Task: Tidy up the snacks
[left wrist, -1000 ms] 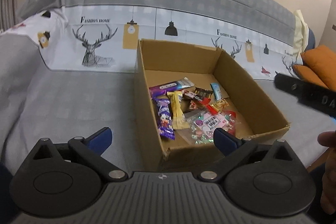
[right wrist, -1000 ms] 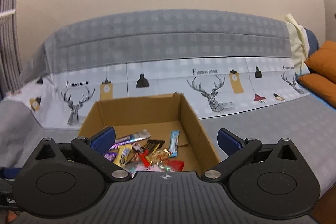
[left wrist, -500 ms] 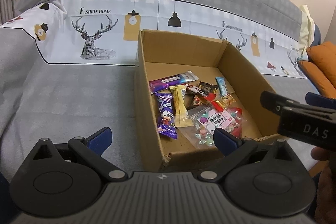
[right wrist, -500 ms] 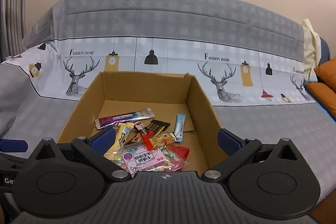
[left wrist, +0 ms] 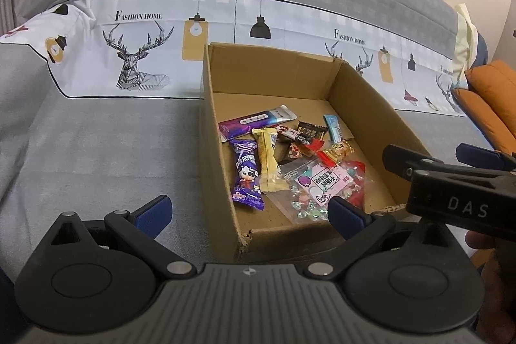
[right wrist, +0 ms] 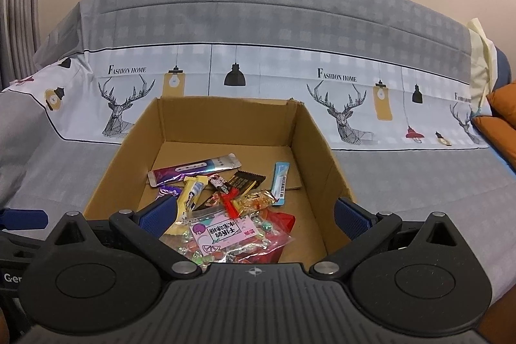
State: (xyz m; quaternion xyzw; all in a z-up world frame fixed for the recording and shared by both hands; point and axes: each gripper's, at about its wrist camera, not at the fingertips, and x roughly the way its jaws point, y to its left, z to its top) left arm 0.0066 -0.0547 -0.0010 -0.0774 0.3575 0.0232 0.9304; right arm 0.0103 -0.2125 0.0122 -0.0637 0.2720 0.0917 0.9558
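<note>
Left wrist view first: the sofa cover (left wrist: 96, 150), grey with a white band of printed stags and lamps, fills most of what I see, and its edges bend away in the fisheye. On it sits the open cardboard box (left wrist: 354, 92); its near wall is partly hidden behind my own housing, with a torn corner showing. To the far right, orange cushions (left wrist: 490, 99) are cut off by the frame.

My left gripper (left wrist: 248, 211) has its jaws spread wide with nothing between them, hanging just short of the box's near wall. My right gripper (left wrist: 451, 170) crosses the right side of this view as a dark bar lettered "DAS", covering the box's right front corner; from its own camera my right gripper (right wrist: 254, 211) also stands wide and unloaded, over the near end of the box.

The snacks all lie on the box floor, towards the front. The clear candy bag (right wrist: 232, 237) with a pink label is the biggest; its lower edge disappears under my right housing, and its print is too small to read. Behind it lies a long purple-and-silver packet (left wrist: 254, 121). A purple wrapper with a cartoon figure (left wrist: 246, 176) is plain in the left view but almost wholly hidden by my right finger pad in the other. Beside it lie a yellow bar (left wrist: 267, 163), a dark ridged wrapper (left wrist: 309, 132) and a slim blue stick (left wrist: 332, 126). Small red and gold pieces overlap in the middle; I cannot tell them apart.
</note>
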